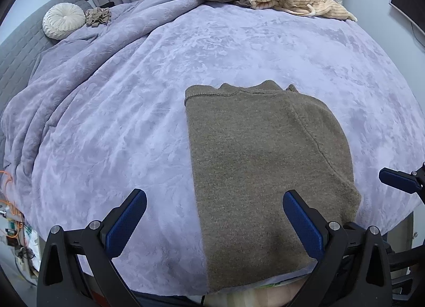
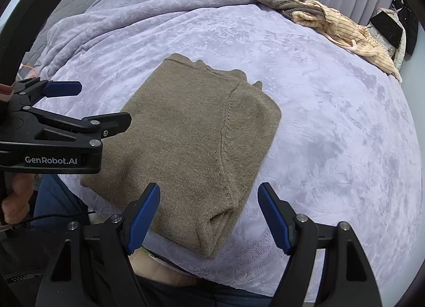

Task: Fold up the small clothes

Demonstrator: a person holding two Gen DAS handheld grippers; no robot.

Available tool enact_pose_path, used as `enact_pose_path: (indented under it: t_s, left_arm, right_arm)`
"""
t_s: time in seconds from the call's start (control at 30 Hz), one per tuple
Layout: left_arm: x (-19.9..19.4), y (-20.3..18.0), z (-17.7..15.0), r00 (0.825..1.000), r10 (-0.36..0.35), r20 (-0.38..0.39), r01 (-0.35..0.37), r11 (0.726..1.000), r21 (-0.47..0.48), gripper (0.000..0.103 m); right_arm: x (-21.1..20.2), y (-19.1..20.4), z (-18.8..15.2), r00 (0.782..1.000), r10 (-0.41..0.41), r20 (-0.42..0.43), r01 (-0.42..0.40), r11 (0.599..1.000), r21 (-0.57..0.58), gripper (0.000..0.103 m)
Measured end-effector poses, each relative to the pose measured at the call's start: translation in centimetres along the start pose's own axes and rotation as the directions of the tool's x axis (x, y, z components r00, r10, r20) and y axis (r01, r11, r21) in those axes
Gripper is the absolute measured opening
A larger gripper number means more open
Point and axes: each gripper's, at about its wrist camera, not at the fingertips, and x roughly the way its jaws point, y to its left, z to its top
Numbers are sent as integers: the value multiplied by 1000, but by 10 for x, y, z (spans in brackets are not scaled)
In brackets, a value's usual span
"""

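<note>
— Brown knit: our folded sweater [image 1: 265, 158] lies flat on the lilac blanket [image 1: 132, 100], at the bed's near edge.

— Where do we hold the tongs?

— Our left gripper [image 1: 214, 214] hangs over the sweater's left edge, one pad over blanket, the other over knit, jaws spread wide and grasping nothing. Our right gripper [image 2: 209, 211] hangs over the near right corner, jaws wide too, both pads clear of the cloth.

— And the rest?

— More clothes [image 2: 332, 23] lie heaped at the far side, well apart.
</note>
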Motion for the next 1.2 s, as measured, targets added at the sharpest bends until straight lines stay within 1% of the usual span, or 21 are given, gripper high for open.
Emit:
enact_pose_path:
  t_s: [0.13,0.27,0.33,0.57,0.77,1.2]
  left_arm:
    - [9,4,2,999,26,-37,-26,1000,-7,103]
    - [16,11,4,998,-24,-62,21,999,-41,103]
    - [18,12,4,998,-22,-66,18,998,-52,103]
    - [17,11,8,997,-50,-54,49,998,-31,103]
    - [20,9,11,995,-80,-64,79,997,-22,103]
    - [22,12,10,993,-89,-71,87,996,-29,103]
  right_arm:
    - [3,1,5,1000,-5,-10,5,1000,-4,79]
    - [6,-1,11,1000,-19,-22,19,1000,-5,79]
    - [6,-1,13,999,-22,-28,22,1000,-6,79]
    - [7,0,22,998,-39,-40,38,999,-23,79]
    - [9,0,24,998,-40,-49,39,999,-15,79]
    - [10,5,27,998,-39,-51,38,999,-21,79]
